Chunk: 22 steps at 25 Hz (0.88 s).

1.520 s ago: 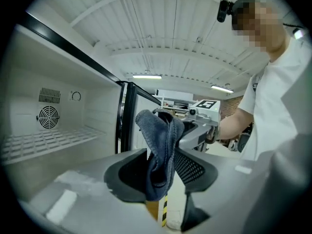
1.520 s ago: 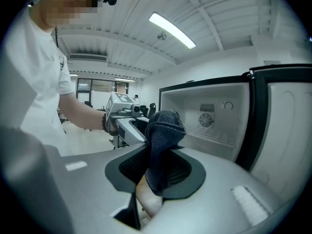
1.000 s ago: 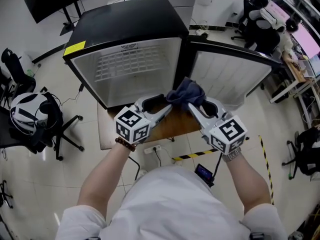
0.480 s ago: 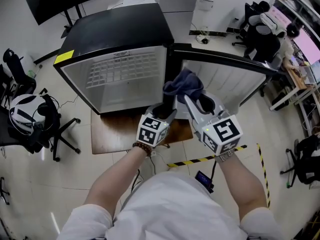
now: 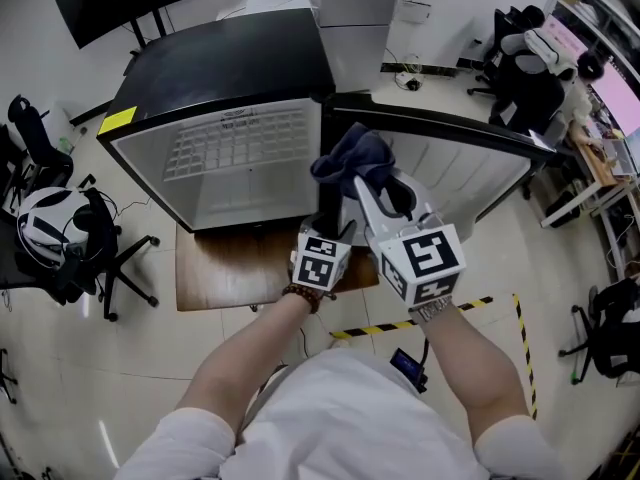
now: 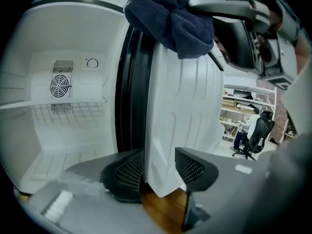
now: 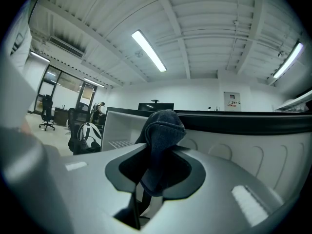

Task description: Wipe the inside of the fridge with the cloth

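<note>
The left gripper (image 6: 158, 172) has sunk and swung in from the cloth's left side, where it sat a second ago, and is now tucked low and close beside the right gripper (image 5: 365, 183). The right gripper has meanwhile carried the dark blue cloth (image 5: 350, 158) a little higher and further towards the fridge. The left gripper's jaws stand apart with nothing between them; only the far-off edge of the fridge door (image 5: 450, 158) shows through the gap. The right gripper is clenched on the cloth, with a bunched fold standing up above its jaws. The cloth hangs in the air in front of the line where the black fridge (image 5: 230, 58) meets its open door, and it appears to touch neither. Below the grippers, the fridge stands on a low wooden table (image 5: 230, 268). Beyond them the white interior is open and unobstructed, with a wire shelf (image 5: 235, 143) across it and a fan grille (image 6: 60, 86) on the back wall. The change suggests the right gripper alone now has charge of the cloth and the left is out of its way. Wiping has not yet begun, and the cloth must still be brought inside against a wall or the shelf.
</note>
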Each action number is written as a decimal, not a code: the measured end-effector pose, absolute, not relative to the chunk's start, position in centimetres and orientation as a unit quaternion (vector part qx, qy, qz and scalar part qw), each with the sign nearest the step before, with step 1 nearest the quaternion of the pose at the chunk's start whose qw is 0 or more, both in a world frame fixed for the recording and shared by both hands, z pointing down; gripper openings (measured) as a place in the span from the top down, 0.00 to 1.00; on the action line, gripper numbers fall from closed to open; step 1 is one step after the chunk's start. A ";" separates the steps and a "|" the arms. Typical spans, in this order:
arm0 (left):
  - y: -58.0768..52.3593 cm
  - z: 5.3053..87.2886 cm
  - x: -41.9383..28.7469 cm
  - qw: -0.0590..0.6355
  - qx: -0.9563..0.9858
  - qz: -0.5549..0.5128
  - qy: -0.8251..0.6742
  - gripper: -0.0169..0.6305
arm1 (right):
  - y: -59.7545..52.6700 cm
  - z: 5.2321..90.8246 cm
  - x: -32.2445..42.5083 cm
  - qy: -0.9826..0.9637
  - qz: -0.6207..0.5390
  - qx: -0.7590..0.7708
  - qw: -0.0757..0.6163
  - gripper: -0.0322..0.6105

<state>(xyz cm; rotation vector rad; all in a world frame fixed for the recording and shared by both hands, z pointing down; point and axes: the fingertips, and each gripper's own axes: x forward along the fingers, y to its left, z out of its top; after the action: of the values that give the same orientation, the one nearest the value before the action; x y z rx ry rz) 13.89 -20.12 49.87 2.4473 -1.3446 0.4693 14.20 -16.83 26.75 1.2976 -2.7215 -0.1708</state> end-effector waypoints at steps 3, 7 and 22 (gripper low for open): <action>-20.6 51.0 13.8 0.170 0.839 0.181 -0.484 0.67 | -17.4 26.5 14.5 -0.893 -0.058 0.442 0.062 0.82; -21.2 51.7 13.7 0.182 0.828 0.187 -0.496 0.68 | -18.1 26.5 14.6 -0.885 -0.068 0.457 0.067 0.82; -21.0 51.7 14.1 0.180 0.832 0.191 -0.489 0.79 | -20.2 27.4 18.0 -0.859 -0.049 0.505 0.074 0.82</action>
<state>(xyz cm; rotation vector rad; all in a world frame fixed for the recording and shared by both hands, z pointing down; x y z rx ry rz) 14.12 -21.04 51.70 2.3497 -1.3823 0.5393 18.03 -20.17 27.40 1.5146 -2.5777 -0.1479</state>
